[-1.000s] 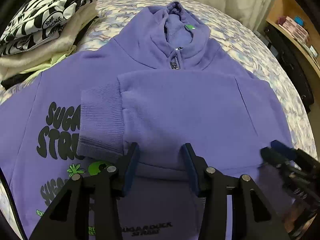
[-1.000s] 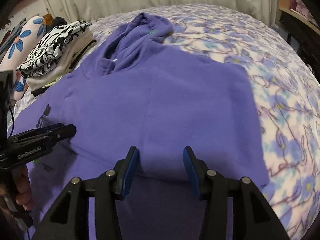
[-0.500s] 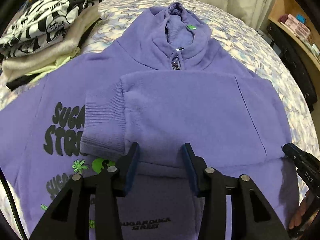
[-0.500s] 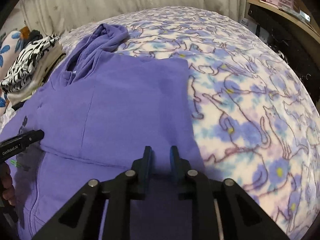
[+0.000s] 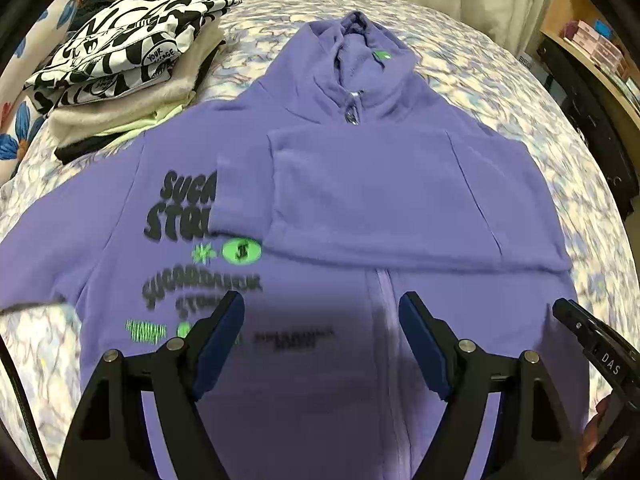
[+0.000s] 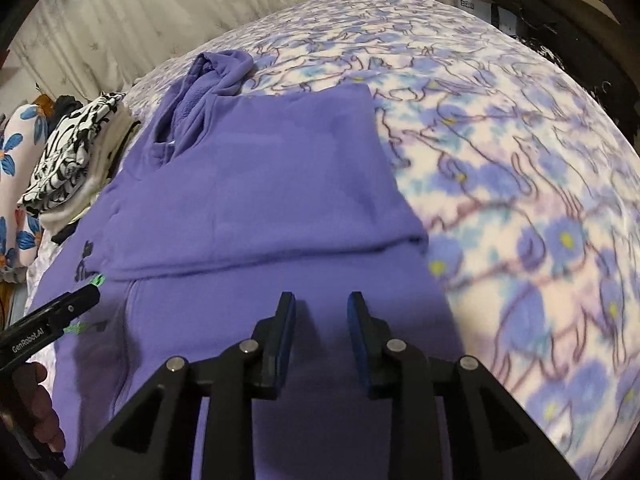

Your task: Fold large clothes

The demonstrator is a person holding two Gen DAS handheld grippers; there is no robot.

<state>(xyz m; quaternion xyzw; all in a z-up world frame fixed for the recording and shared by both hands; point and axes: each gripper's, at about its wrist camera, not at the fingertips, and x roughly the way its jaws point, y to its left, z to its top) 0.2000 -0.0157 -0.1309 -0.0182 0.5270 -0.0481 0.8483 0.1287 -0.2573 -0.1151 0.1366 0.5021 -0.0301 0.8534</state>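
The left gripper [image 5: 320,344] is spreading its jaws at the bottom centre of its view, nothing between them. The right gripper [image 6: 320,336], low in its own frame, is holding its jaws narrowly apart and pinching nothing. Beyond both, the purple hoodie [image 5: 360,200] is lying face up across the middle of the bedspread [image 6: 520,160], one sleeve [image 5: 320,192] already folded across the chest. The sleeve fold looks finished; the opposite sleeve, running to the left edge of the left view, seems to be waiting. Next, a grip on that sleeve's cuff is needed. A stack of folded clothes [image 5: 120,68] is sitting upper left.
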